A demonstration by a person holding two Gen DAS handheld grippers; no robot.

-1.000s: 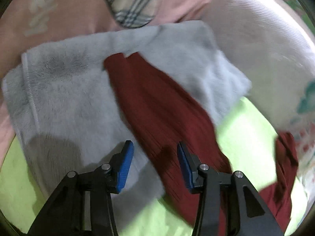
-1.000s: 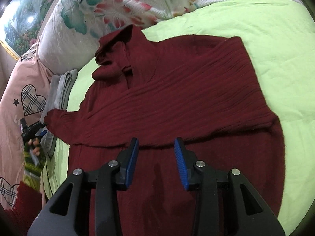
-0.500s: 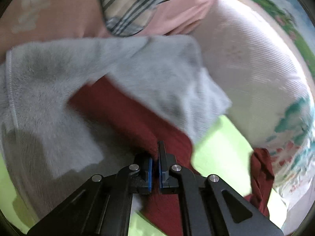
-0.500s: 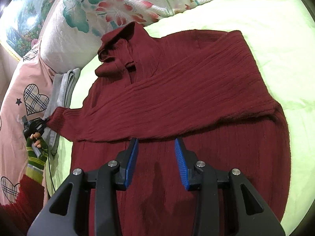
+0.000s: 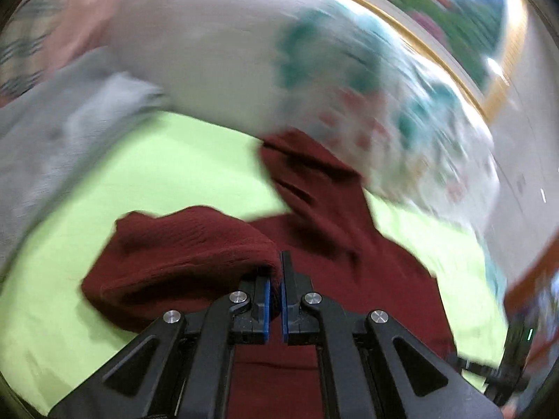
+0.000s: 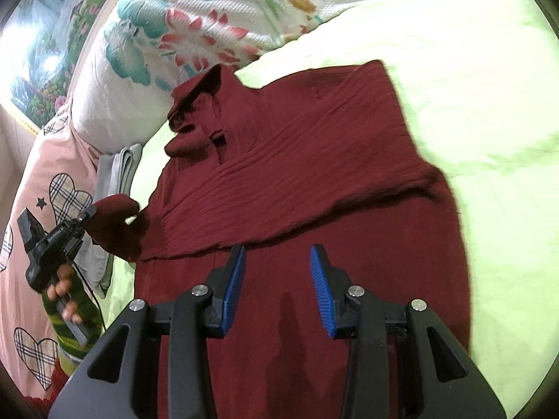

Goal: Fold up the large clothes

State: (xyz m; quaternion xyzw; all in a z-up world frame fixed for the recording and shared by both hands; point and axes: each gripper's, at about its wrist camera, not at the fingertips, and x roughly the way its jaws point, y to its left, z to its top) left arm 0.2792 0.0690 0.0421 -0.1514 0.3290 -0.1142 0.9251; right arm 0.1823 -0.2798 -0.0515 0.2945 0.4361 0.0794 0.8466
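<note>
Dark red sweater [image 6: 314, 181] spread on the green bed sheet [image 6: 489, 104], collar toward the floral pillow [image 6: 209, 28]. Left hand-held gripper [image 5: 274, 296] is clenched on the sleeve cuff [image 5: 195, 244]; right hand-held gripper [image 6: 277, 289] hangs released above the hem. Risk: the thin pinch may slip, dropping the sleeve short of the fold. Earlier the cuff lay on the grey towel [image 6: 120, 164]; it is now lifted toward the body.

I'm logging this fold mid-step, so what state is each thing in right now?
Left gripper: shut on the sleeve.
Sleeve: lifted, bunched at the cuff.
Right gripper: open, empty, over the sweater.
Sweater: flat on the sheet, other sleeve folded across the chest.
Grey towel: folded, at the bed's edge.
</note>
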